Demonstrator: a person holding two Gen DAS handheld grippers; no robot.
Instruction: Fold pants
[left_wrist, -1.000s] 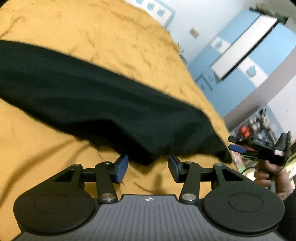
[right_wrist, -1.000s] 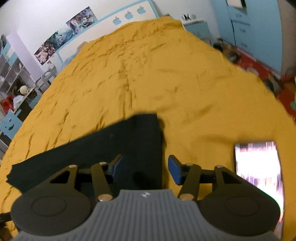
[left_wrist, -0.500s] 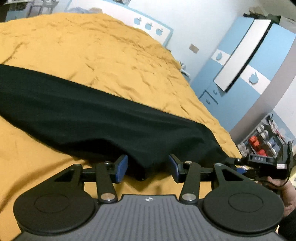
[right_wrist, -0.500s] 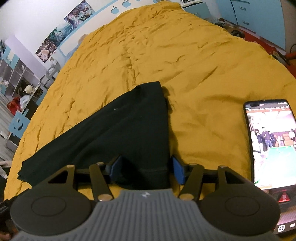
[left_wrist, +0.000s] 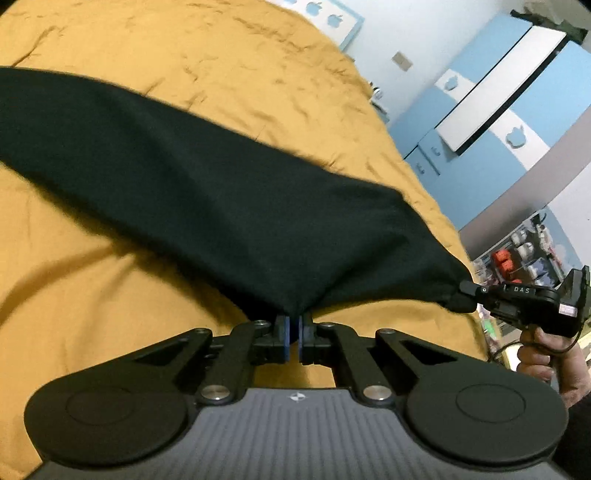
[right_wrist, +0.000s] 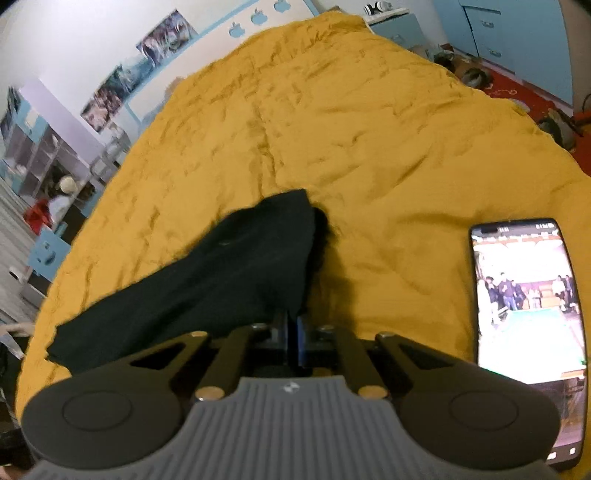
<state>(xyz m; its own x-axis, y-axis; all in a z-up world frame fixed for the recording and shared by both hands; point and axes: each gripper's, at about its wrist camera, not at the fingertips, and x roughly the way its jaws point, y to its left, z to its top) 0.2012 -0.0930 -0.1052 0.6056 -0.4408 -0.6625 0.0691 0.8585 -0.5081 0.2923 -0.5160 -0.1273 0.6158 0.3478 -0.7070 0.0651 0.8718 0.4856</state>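
Black pants (left_wrist: 207, 192) lie stretched across a yellow bedspread (left_wrist: 92, 295). My left gripper (left_wrist: 291, 326) is closing tight on their near edge, and the cloth is pinched between the blue pads and pulled up into a peak. At the right of that view a person's hand (left_wrist: 539, 354) holds my right gripper (left_wrist: 466, 291), which grips the pants' end corner. In the right wrist view the pants (right_wrist: 229, 280) run off to the left, and my right gripper (right_wrist: 291, 325) is closing on their near corner with fabric between the pads.
A lit phone (right_wrist: 528, 314) lies on the bedspread (right_wrist: 351, 129) just right of my right gripper. Blue and white wardrobes (left_wrist: 498, 110) stand beyond the bed's right side. Shelves and clutter (right_wrist: 48, 206) line the left wall.
Both grippers went from open, straddling the pants' edge, to shut on the cloth. The gripped edges are now lifted slightly off the bedspread.
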